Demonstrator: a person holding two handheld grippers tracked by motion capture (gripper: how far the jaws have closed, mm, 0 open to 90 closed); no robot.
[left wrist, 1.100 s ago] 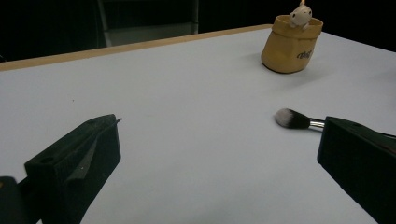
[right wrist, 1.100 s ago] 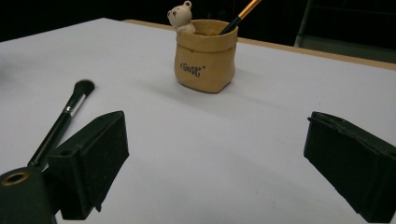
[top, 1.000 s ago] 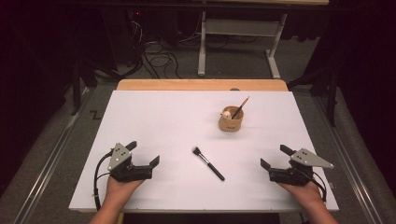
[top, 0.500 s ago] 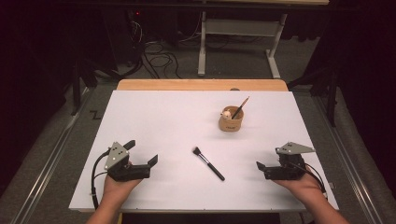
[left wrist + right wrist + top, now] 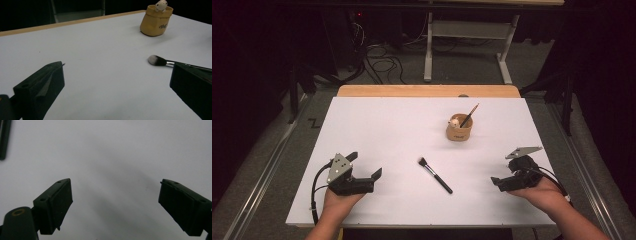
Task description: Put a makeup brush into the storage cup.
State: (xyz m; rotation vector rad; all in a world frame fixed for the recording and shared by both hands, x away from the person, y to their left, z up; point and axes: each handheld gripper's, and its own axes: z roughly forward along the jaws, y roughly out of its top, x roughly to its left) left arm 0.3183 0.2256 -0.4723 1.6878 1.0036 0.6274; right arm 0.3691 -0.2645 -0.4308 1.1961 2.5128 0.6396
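Left claw [image 5: 364, 166] and right claw [image 5: 503, 175] both gape wide (low, near corners).

Plenty of bare white tabletop [image 5: 377, 130] all around the black-handled makeup brush [image 5: 435, 175], so either side is wide open. Only obstacle is the tan pouch-shaped holder [image 5: 459, 129] standing well behind the brush, toward the right.

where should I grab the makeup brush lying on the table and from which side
Probably grip the makeup brush mid-handle, on the thin black shaft behind the silver ferrule, jaws across it from above. It lies flat and diagonal, bristles toward the far left; the right gripper is open.
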